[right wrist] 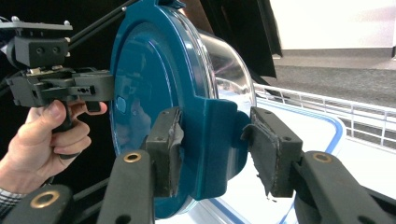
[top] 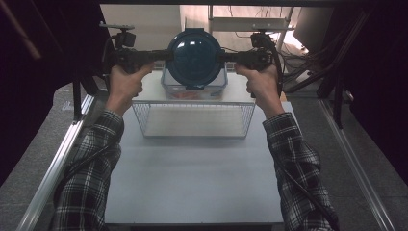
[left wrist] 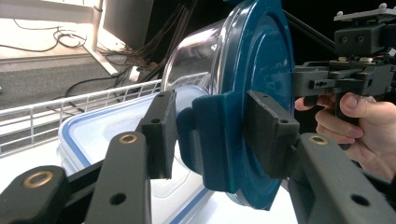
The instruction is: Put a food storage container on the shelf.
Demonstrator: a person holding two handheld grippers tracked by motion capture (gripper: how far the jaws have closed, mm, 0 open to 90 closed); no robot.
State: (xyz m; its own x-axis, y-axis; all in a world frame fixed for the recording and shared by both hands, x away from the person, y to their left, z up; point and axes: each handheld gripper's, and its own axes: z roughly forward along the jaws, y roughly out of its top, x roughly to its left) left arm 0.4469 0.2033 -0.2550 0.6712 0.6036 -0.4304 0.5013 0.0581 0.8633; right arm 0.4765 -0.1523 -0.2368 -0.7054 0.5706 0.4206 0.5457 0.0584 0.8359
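Observation:
A round clear container with a dark blue lid [top: 195, 57] hangs in the air, tipped so the lid faces me. My left gripper [top: 168, 55] holds it from the left and my right gripper [top: 222, 57] from the right. In the left gripper view the left gripper [left wrist: 215, 135] has its pads pressed on a blue lid clip [left wrist: 219, 140], with the clear bowl [left wrist: 196, 56] behind. In the right gripper view the right gripper [right wrist: 212, 149] clamps the opposite clip [right wrist: 215, 144] of the lid [right wrist: 140, 70].
Under the round container a rectangular clear box with a blue-edged lid [top: 195, 91] sits on the white table [top: 192, 178]. A white wire basket [top: 192, 102] stands in front of it. Dark frames and cables flank both sides.

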